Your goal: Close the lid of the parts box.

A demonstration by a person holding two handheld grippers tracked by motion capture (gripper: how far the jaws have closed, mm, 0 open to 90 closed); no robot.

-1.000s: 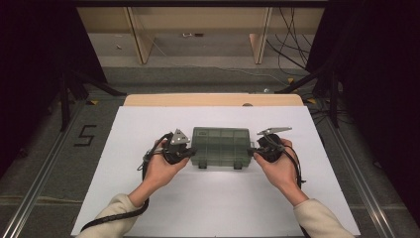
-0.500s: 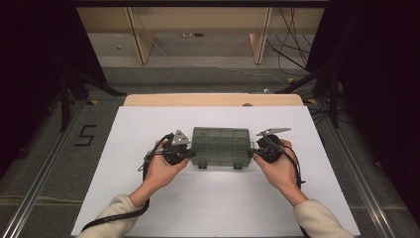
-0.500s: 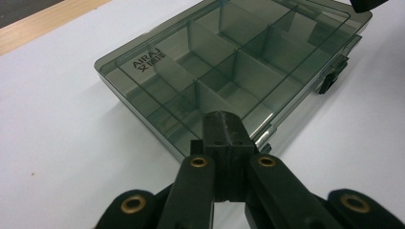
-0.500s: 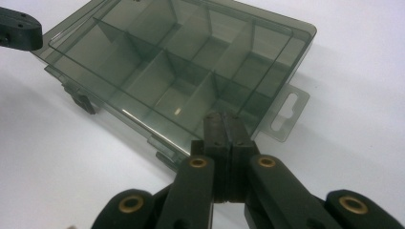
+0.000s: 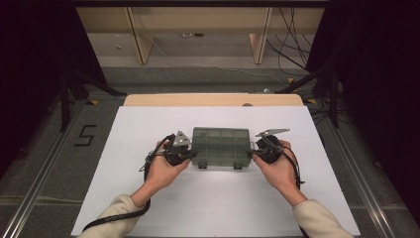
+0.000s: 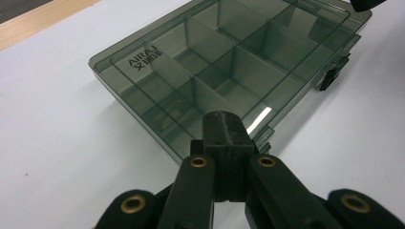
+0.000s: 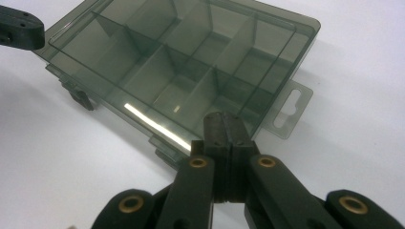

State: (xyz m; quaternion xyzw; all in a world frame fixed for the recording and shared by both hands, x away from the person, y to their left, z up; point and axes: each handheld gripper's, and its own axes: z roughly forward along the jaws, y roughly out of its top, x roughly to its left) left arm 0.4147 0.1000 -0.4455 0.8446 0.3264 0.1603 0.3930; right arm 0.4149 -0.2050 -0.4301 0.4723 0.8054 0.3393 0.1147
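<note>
Nothing has moved since a moment ago: both hands and the box sit just as before, so the work on the box has not started yet. The smoky clear compartment box lies shut in the middle of the white table. The left gripper rests at its left end and the right gripper at its right end. Both have their jaws pressed together, holding nothing. The forearms reach in from below, wrists low, tips pointing inward at the box.

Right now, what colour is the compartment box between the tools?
Smoky translucent grey-green compartment box with black latches, clearest in the left gripper view.
</note>
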